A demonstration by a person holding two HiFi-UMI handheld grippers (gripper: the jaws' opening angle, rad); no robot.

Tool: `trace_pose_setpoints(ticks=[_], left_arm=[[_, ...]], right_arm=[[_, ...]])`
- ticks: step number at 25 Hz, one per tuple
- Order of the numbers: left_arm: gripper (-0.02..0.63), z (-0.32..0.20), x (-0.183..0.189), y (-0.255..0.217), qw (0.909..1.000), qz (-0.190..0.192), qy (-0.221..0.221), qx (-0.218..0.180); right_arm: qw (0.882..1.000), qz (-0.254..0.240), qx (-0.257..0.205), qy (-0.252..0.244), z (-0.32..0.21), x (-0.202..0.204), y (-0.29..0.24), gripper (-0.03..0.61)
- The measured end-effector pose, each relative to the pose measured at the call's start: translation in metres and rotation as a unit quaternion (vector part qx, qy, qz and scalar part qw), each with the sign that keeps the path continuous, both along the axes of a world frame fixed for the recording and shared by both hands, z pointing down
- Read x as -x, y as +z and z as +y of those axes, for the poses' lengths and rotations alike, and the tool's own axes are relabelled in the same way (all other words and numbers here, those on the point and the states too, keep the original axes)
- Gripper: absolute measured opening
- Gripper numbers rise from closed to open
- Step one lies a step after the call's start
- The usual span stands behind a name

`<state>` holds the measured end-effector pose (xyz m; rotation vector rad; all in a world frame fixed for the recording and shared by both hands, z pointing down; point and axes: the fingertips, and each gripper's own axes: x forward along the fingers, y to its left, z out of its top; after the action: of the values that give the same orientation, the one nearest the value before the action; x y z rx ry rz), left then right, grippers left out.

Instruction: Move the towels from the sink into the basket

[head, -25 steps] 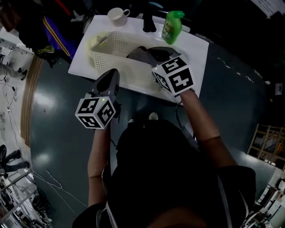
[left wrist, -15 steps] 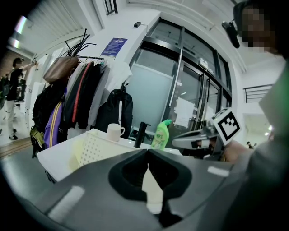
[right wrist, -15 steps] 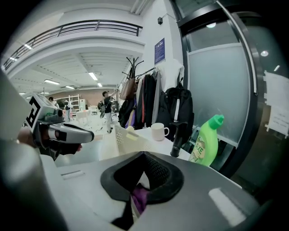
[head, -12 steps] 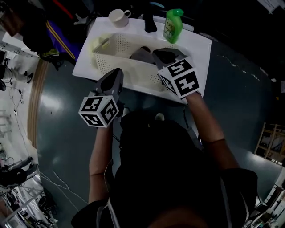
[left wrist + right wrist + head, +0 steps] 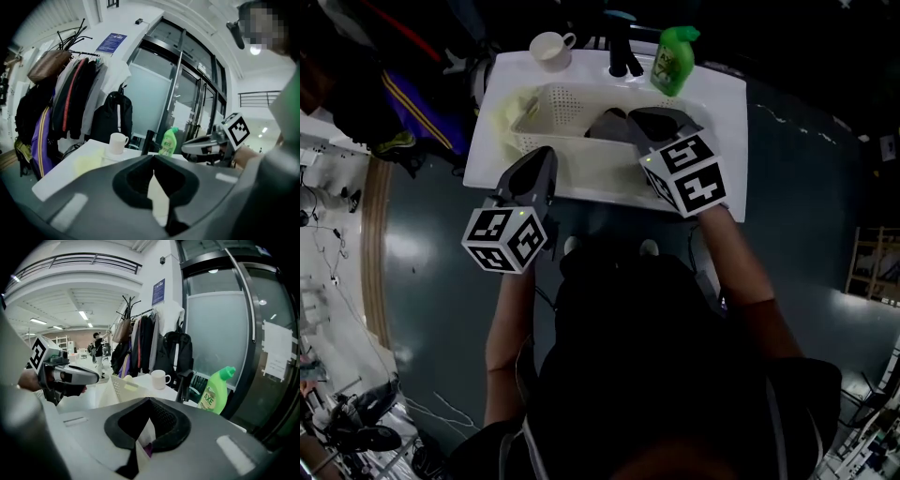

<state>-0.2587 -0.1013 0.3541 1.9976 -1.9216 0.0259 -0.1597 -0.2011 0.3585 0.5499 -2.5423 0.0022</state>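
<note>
A cream perforated basket (image 5: 581,159) stands on the white sink top (image 5: 727,103). A pale yellow towel (image 5: 502,108) lies left of the basket, also seen in the left gripper view as the yellow towel (image 5: 88,164). A grey cloth-like shape (image 5: 602,122) sits inside the basket. My right gripper (image 5: 642,117) hovers over the basket's right half, jaws shut; a bit of purple shows low in the gap of the right gripper (image 5: 149,401), and I cannot tell what it is. My left gripper (image 5: 539,155) is shut and empty at the basket's front wall, left gripper (image 5: 153,172) pointing across the sink.
A white cup (image 5: 549,47), a black faucet (image 5: 623,52) and a green soap bottle (image 5: 673,61) stand along the sink top's back edge. Coats hang on a rack (image 5: 70,93) beyond the left end. Dark floor surrounds the stand.
My left gripper has moved forward a little, over the sink top's front edge toward the basket. The right gripper stays over the basket. The head view has shifted.
</note>
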Motion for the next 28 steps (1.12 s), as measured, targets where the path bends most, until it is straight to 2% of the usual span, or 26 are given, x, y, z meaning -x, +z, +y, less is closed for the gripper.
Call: trace_pose_setpoints(ticks=[4, 9, 14, 28], left_arm=[[0.006, 0.005, 0.033, -0.004, 1.0, 0.002, 0.002, -0.007], [0.006, 0.012, 0.076, -0.004, 0.9994, 0.021, -0.021, -0.02], [0.006, 0.013, 0.107, 0.004, 0.9989, 0.029, -0.032, -0.017], [0.006, 0.005, 0.153, 0.03, 0.999, 0.038, 0.016, 0.015]], right_arm=[[1.0, 0.004, 0.002, 0.011, 0.008, 0.019, 0.002, -0.002], [1.0, 0.016, 0.01, 0.017, 0.013, 0.038, 0.005, -0.002], [0.999, 0.016, 0.017, 0.021, 0.012, 0.056, 0.005, -0.002], [0.998, 0.032, 0.006, 0.052, 0.015, 0.101, 0.009, -0.002]])
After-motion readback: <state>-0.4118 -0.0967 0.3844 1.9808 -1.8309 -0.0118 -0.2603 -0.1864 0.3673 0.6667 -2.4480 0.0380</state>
